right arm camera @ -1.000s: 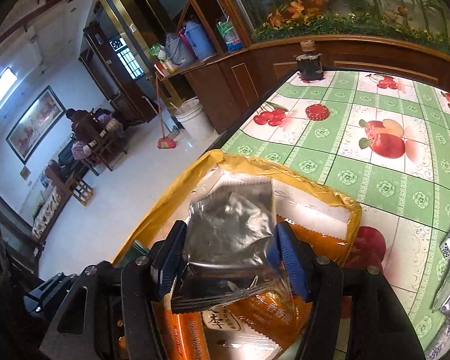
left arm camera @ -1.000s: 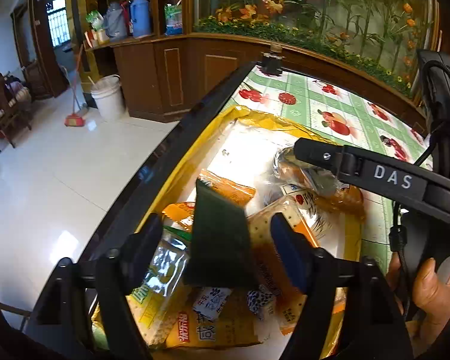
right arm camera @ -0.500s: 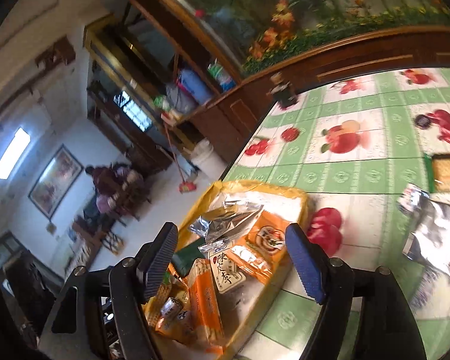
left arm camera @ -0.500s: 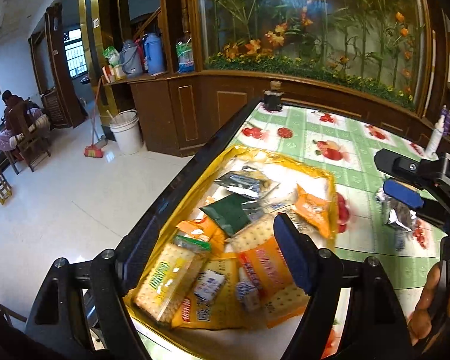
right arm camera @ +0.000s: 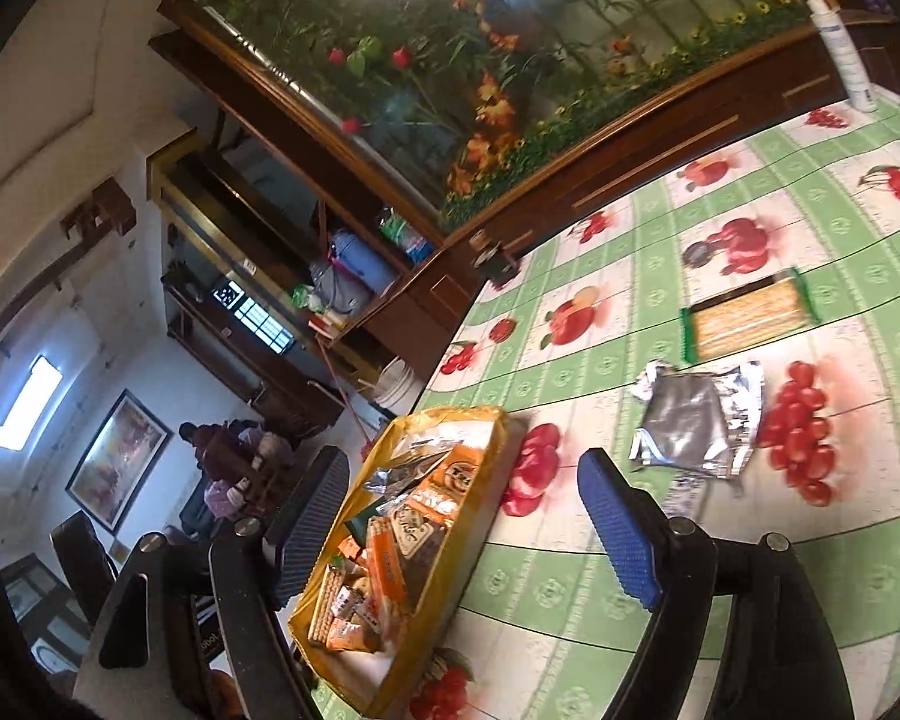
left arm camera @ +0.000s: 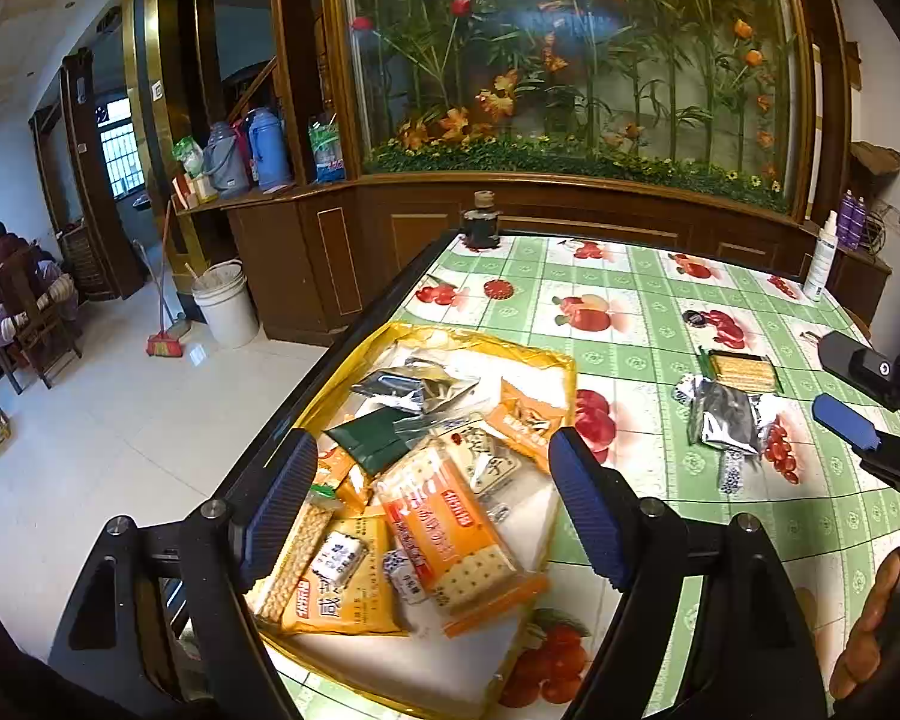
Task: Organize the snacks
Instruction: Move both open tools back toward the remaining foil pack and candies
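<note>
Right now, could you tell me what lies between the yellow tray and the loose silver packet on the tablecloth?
Only bare tablecloth, in both wrist views; nothing lies between yellow tray and silver packet.

– Where are the snacks lying?

– Most sit piled in the yellow tray [left arm camera: 561, 363] at the worktop's edge: an orange cracker pack [left arm camera: 450, 540] lies on top, tilted, with a dark green packet [left arm camera: 372, 441], a crumpled silver pouch [left arm camera: 414, 387] and small orange sachets [left arm camera: 528, 420] behind it.

– Any outside it?

– Two, well apart from the tray: a flat silver foil bag [right arm camera: 699, 420], and beyond it a green-edged cracker pack [right arm camera: 747, 318], both lying flat.
</note>
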{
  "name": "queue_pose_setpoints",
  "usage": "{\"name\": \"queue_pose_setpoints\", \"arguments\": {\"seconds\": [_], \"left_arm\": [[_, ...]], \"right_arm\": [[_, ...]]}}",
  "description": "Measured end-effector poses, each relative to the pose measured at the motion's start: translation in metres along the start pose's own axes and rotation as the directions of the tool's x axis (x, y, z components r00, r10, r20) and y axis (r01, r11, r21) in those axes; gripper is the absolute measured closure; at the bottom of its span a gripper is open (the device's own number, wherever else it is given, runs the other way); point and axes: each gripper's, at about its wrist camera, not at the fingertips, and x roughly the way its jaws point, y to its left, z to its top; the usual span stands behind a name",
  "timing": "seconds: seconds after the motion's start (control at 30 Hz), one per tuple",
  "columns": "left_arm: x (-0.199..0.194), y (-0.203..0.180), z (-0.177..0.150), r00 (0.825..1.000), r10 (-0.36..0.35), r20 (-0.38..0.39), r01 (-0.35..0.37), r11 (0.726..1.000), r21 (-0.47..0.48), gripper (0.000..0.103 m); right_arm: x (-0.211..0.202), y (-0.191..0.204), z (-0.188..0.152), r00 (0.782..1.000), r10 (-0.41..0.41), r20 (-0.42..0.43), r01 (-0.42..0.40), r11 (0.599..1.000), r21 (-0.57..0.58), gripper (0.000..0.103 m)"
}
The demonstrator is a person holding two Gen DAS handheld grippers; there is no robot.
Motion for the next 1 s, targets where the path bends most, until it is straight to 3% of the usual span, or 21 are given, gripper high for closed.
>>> {"name": "queue_pose_setpoints", "arguments": {"seconds": [0.33,0.57,0.83,1.0], "left_arm": [[-0.01,-0.026,0.001,1.0,-0.024,0.008,0.024,0.999,0.029,0.023],[-0.005,-0.038,-0.001,0.998,-0.053,-0.027,0.054,0.998,0.031,0.023],[0.003,-0.058,-0.003,0.993,-0.1,-0.065,0.104,0.993,0.056,0.023],[0.015,-0.075,-0.006,0.981,-0.155,-0.118,0.163,0.984,0.066,0.023]], "right_arm": [[-0.048,-0.04,0.005,0.994,-0.086,0.066,0.083,0.996,0.045,0.018],[-0.066,-0.062,0.006,0.982,-0.173,0.078,0.169,0.984,0.053,0.017],[-0.069,-0.076,0.008,0.968,-0.243,0.063,0.241,0.97,0.036,0.016],[-0.05,-0.077,0.012,0.964,-0.265,0.016,0.265,0.964,-0.025,0.016]]}}
